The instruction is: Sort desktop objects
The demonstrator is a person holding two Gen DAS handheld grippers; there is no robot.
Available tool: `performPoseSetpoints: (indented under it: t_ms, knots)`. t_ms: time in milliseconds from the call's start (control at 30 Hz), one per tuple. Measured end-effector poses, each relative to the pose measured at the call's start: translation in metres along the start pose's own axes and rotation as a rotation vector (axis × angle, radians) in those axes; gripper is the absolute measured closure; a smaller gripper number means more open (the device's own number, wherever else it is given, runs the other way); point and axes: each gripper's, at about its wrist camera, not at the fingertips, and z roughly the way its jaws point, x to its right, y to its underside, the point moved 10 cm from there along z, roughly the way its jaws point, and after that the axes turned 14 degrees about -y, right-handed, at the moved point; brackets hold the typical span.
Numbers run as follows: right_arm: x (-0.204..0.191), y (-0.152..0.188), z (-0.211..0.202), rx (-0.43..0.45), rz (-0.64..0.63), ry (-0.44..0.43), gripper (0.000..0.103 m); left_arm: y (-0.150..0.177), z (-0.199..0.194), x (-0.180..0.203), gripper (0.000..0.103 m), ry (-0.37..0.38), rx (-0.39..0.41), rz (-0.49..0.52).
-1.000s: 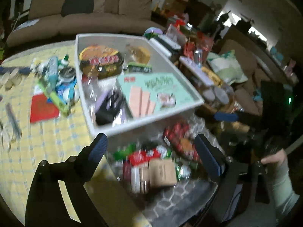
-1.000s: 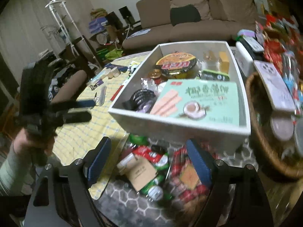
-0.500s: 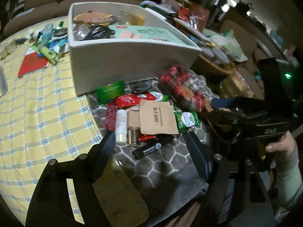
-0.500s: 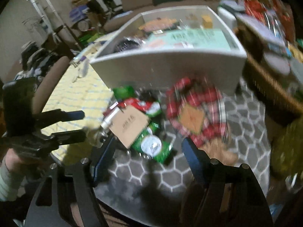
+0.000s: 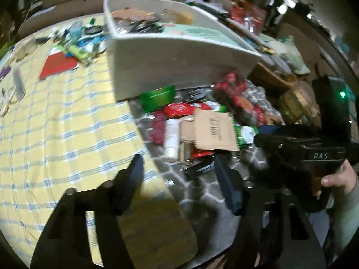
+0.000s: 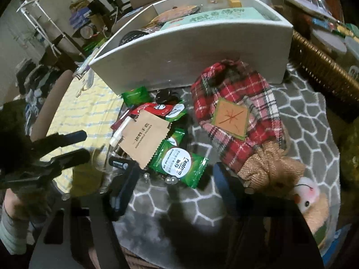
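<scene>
Jaws of both the left gripper point(image 5: 179, 170) and right gripper point(image 6: 175, 186) are closing on nothing, over loose packets point(image 6: 179, 163) and a kraft glove sachet point(image 6: 145, 139) on the counter's grey mat point(image 6: 303, 112). Behind stands a white bin point(image 6: 190, 51) holding a mint wafer box point(image 6: 213, 15) and a noodle bowl point(image 6: 177, 11).

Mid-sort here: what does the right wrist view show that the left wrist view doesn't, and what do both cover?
Only the right wrist view: the small plush toy at the lower right and the left claw, closing, empty. Only the left wrist view: the red card on the yellow checked cloth and the right claw, closing, empty. Both: the white bin, brown paper packet, green sachets and plaid pouch.
</scene>
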Motion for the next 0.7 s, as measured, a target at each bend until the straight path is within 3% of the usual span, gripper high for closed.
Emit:
performPoseSetpoints:
  t_ms: [33,100,300,600,633,700]
  knots:
    - [0.001,0.0,0.002,-0.002,0.006,-0.006,0.045,0.001,0.003,-0.002,0.048,0.0,-0.011,-0.007]
    - [0.002,0.001,0.007,-0.004,0.026,-0.02,0.046,0.005,0.011,-0.005,0.048,-0.003,-0.036,-0.022]
    - [0.007,-0.002,0.021,-0.018,0.058,-0.036,0.048,0.009,0.036,-0.004,0.065,-0.007,-0.102,-0.039]
    - [0.015,-0.015,0.035,-0.018,0.071,-0.05,0.051,-0.004,0.051,0.001,0.065,0.02,-0.105,-0.064]
    - [0.013,-0.015,0.036,-0.015,0.068,-0.066,0.06,-0.005,0.052,0.003,0.065,0.032,-0.108,-0.066]
    - [0.011,-0.014,0.035,-0.009,0.063,-0.081,0.064,-0.004,0.053,0.003,0.065,0.053,-0.114,-0.08]
